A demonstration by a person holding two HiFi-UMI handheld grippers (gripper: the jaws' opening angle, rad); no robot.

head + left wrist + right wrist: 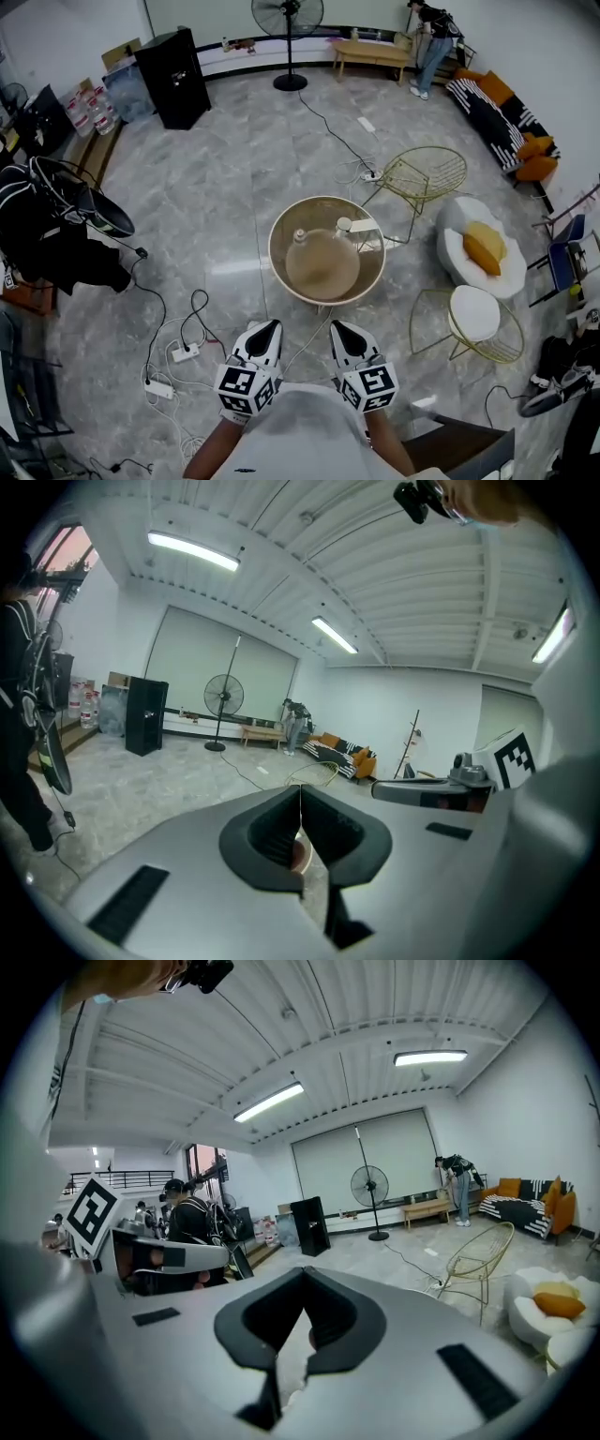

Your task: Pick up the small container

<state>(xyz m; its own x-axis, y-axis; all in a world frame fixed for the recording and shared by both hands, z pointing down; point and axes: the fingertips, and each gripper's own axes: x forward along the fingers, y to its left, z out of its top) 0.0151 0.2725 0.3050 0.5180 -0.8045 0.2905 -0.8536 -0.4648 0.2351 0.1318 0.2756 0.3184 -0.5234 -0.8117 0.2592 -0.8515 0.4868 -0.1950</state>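
The small container (pixel 344 225) is a short white cylinder. It stands at the far right of a round tan table (pixel 281 225), beside a large round tan vessel (pixel 322 265) with a small knob on top. Both grippers hover side by side short of the table's near edge, pointing at it. In the head view my left gripper (pixel 272 324) and my right gripper (pixel 335 325) are well apart from the container. My left gripper (pixel 300 786) has its jaws meeting with nothing between them. The jaws of my right gripper (pixel 305 1267) also meet on nothing.
A white card (pixel 366 225) lies by the container. Wire chairs (pixel 427 173), a white seat with a yellow cushion (pixel 483 248) and a white stool (pixel 475 314) stand right of the table. Cables and power strips (pixel 183 353) trail on the floor at left. A person in black (pixel 47 225) stands far left.
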